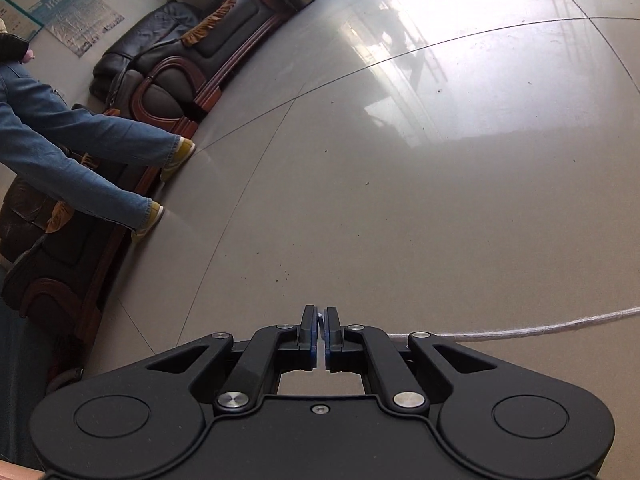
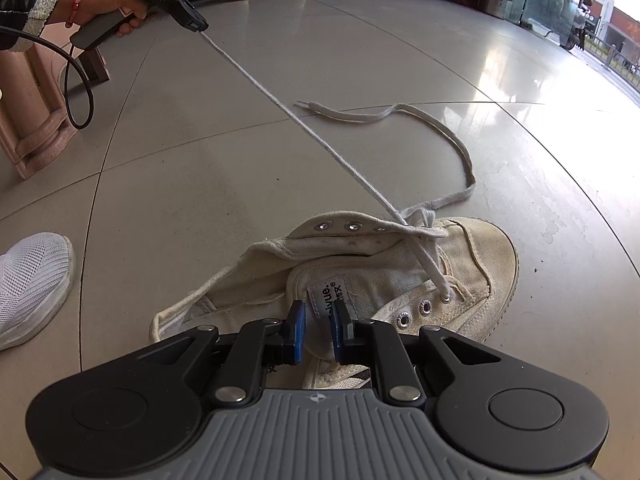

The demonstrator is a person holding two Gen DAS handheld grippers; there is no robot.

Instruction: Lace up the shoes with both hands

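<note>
barely begun: shoe [image 2: 360,272] on floor [image 2: 200,168] laced through lowest eyelets only, left gripper [image 1: 320,322] clamped on taut lace [image 2: 304,128], right gripper [image 2: 319,320] pinching tongue [image 2: 320,292], upper eyelets [image 2: 414,314] left to thread.

The shoe [image 2: 360,280] heel hides behind the right hand-held gripper [image 2: 318,330].

The floor [image 2: 248,168] is glossy, smooth tile that mirrors daylight. The sneaker [image 2: 472,264] is cream canvas cloth, scuffed at the toe, with shiny metal eyelets [image 2: 353,226]. Its shoelace [image 2: 440,120] is flat woven cotton. The sofas [image 1: 168,56] look like dark leather framed in polished reddish wood.
</note>
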